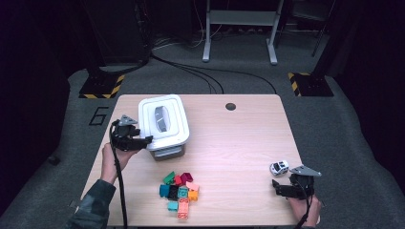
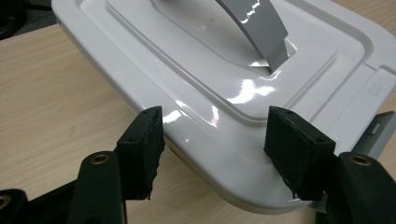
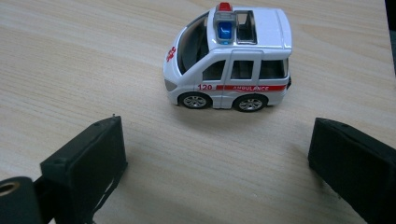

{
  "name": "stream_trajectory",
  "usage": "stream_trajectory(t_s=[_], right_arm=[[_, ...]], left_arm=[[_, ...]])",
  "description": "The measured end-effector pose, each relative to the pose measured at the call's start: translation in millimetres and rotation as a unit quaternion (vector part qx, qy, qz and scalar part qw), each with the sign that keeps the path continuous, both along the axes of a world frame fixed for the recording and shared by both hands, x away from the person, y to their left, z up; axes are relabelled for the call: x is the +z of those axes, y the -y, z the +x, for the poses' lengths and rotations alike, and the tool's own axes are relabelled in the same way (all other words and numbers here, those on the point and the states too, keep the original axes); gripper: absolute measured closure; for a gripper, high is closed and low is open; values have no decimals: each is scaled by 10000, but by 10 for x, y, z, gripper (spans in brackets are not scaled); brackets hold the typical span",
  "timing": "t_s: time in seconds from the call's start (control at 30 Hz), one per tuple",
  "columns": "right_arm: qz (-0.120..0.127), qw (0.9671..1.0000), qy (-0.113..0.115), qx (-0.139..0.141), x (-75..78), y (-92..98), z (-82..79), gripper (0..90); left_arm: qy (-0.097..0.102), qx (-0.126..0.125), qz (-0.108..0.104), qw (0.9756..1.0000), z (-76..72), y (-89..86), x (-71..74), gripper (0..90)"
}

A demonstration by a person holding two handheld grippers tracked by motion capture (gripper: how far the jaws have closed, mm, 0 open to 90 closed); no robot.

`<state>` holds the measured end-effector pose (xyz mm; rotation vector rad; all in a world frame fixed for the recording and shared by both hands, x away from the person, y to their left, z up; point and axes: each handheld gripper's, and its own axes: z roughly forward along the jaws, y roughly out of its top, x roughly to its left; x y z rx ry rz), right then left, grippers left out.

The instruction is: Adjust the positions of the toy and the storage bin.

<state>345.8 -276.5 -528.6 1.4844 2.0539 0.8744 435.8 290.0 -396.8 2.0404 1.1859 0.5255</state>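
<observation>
High view | left tongs part-open at white box lid, gripping nothing | right tongs wide open, empty

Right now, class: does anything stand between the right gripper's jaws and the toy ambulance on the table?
Nothing visible does. In the right gripper view, the toy ambulance stands just beyond the open jaws of the right gripper, with bare table between them. The pile of bricks lies well off to the side.

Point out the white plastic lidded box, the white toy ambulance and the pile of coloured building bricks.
white plastic lidded box (image 1: 177, 125): high view, lid's right rim.
white toy ambulance (image 3: 243, 70): right gripper view, side door.
pile of coloured building bricks (image 1: 183, 192): high view, teal brick mid-pile.
</observation>
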Motion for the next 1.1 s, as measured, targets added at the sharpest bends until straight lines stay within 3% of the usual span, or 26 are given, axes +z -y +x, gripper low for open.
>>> stream_trajectory(t_s=[0.23,0.4,0.63,1.1], right_arm=[[3,10000,4,10,1,0,-1,36],[5,10000,5,11,1,0,-2,38],[15,10000,6,20,0,0,-3,41],[13,10000,4,25,1,1,-2,41]], left_arm=[[5,-64,111,9999,18,54,8,342],[52,19,-92,9999,97,15,-28,316],[-118,24,-505,9987,171,-62,-66,299],[-73,-306,-202,9993,77,173,-28,309]])
